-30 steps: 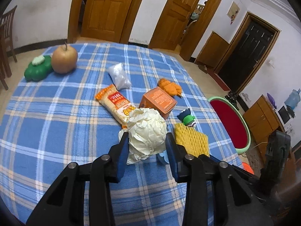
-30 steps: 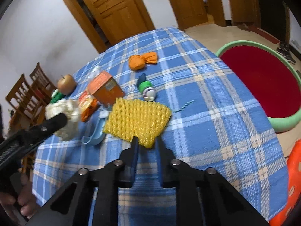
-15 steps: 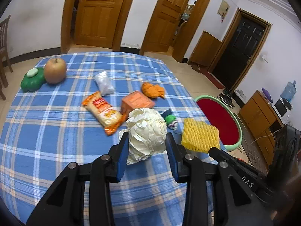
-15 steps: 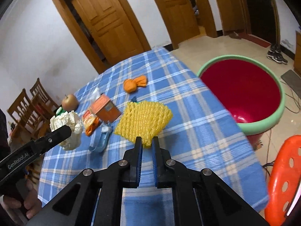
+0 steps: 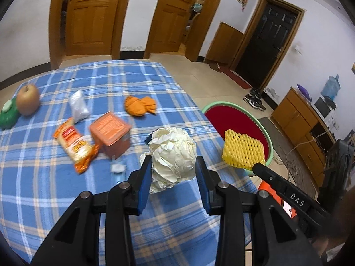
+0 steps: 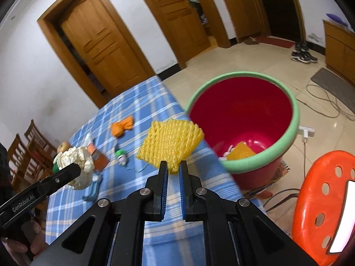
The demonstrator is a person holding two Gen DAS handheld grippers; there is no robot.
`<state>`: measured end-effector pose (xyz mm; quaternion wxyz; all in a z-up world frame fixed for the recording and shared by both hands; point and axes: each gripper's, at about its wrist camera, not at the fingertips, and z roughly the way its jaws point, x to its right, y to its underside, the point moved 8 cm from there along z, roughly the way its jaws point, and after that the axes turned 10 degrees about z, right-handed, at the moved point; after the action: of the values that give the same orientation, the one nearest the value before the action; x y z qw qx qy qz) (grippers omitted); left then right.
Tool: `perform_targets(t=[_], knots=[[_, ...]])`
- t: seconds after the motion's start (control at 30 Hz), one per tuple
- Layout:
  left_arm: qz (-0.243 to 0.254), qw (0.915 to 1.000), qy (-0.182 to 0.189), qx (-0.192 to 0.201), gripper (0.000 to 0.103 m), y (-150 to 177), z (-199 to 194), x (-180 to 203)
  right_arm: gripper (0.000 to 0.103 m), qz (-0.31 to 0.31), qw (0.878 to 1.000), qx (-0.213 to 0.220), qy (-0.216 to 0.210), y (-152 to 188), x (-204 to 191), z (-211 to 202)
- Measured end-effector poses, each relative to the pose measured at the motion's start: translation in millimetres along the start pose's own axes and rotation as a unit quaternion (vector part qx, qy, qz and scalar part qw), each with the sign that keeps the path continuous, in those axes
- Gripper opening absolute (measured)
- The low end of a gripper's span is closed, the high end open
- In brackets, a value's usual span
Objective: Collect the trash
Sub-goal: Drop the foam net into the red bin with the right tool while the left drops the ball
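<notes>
Yellow foam netting (image 6: 169,145), a soft mesh fruit sleeve, hangs lifted off the blue plaid cloth of the counter (image 5: 44,177), its lower corner pinched between the pressed-together blue pads of the right claw (image 6: 173,169). That claw tilts downward with the netting held at the counter's edge, just beside the big red plastic tub with a green rim (image 6: 295,119) that stands on the floor; some scraps already lie in its bottom. The left claw (image 5: 173,170) also slopes down over the counter, its jaws partly spread and squeezing a crumpled ball of cream-white paper (image 5: 172,153) held clear of the cloth. On the counter lie an orange carton (image 5: 111,133), a flat orange snack wrapper (image 5: 74,146), a twisted orange bag (image 5: 138,106), a small clear plastic bag (image 5: 78,107) and a brown apple (image 5: 27,99). An orange perforated plastic stool (image 6: 321,199) stands near the tub.
</notes>
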<state>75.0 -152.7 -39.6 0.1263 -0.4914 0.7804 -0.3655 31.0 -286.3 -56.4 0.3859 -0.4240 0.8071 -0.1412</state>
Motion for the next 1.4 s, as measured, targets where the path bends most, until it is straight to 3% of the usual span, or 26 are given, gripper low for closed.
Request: perform_targets(t=[0.6, 0.93, 1.0, 1.17, 1.4], knots=[[0.07, 0.9952, 0.044, -0.053, 0.038, -24.2, 82.2, 83.2, 0.013, 0.05, 0.996, 0.019, 0.071, -38.4, 79.9, 4.7], [0.091, 0.9922, 0.052, -0.068, 0.039, -39.9, 120.0, 107.0, 0.022, 0.068, 0.994, 0.018, 0.088, -45.5, 104.9, 7.9], [0.094, 0.9917, 0.057, -0.066, 0.042, -42.2, 122.9, 110.3, 0.023, 0.069, 0.994, 0.019, 0.087, -46.4, 107.1, 6.4], [0.096, 0.9912, 0.066, -0.063, 0.059, -46.6, 125.2, 116.1, 0.03, 0.075, 0.993, 0.029, 0.09, -51.1, 109.2, 2.3], [0.085, 0.9927, 0.062, -0.06, 0.06, -48.3, 117.7, 111.9, 0.031, 0.07, 0.993, 0.032, 0.084, -52.6, 102.0, -1.8]])
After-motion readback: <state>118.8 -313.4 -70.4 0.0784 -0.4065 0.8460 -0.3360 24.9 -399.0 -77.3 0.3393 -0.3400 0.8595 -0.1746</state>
